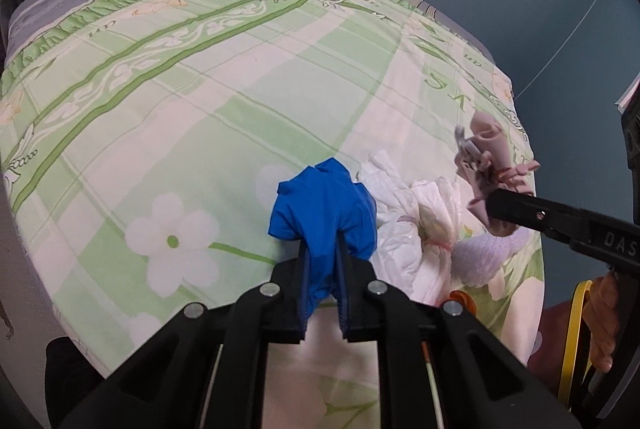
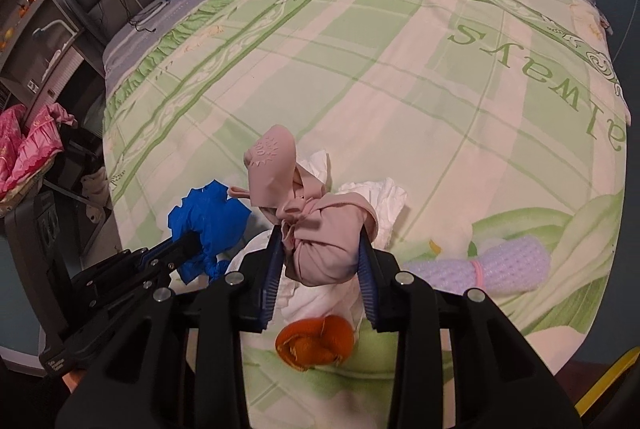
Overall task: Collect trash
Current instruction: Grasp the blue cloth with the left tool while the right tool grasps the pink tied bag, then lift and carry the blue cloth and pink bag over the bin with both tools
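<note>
Blue glove [image 1: 324,205] pinched in left claw [image 1: 323,249], pink glove [image 2: 320,229] clamped in right claw [image 2: 320,241], one orange peel [image 2: 314,343] (on bedspread [image 2: 360,69]).

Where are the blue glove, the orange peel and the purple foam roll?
blue glove [image 1: 324,205], left wrist view, its crumpled middle above the fingers.
orange peel [image 2: 314,343], right wrist view, centre of the curl.
purple foam roll [image 2: 516,265], right wrist view, its netted side.

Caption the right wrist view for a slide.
Right hand-held gripper clamps a knotted pink glove above white tissues on the bed.
</note>
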{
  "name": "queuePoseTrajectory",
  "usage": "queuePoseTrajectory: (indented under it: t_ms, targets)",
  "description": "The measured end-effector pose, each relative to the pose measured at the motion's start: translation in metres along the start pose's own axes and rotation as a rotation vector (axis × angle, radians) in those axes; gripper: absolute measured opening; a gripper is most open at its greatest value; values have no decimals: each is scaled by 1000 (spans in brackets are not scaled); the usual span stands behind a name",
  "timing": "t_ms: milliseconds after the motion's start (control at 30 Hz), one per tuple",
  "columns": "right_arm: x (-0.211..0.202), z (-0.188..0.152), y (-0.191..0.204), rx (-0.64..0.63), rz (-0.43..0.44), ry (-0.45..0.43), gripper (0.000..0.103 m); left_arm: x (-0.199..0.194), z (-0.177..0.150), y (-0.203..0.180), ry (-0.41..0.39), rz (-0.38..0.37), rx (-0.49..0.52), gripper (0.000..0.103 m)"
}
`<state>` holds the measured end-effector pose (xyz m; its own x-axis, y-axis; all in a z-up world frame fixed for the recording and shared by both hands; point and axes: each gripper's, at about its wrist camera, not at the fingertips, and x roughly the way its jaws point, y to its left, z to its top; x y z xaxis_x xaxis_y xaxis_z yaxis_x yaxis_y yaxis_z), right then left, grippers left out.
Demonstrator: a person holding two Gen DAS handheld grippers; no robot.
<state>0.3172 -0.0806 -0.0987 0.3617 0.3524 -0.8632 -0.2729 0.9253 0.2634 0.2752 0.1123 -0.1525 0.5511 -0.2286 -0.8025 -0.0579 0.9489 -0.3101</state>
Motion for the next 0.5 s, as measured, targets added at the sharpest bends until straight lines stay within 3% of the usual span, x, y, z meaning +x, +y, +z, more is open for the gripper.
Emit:
queuePoseTrajectory:
  t_ms: [500]
  targets:
    - [-64,-41,-21,50,55,-78,33,-54,-10,-28,-90,22,65,10]
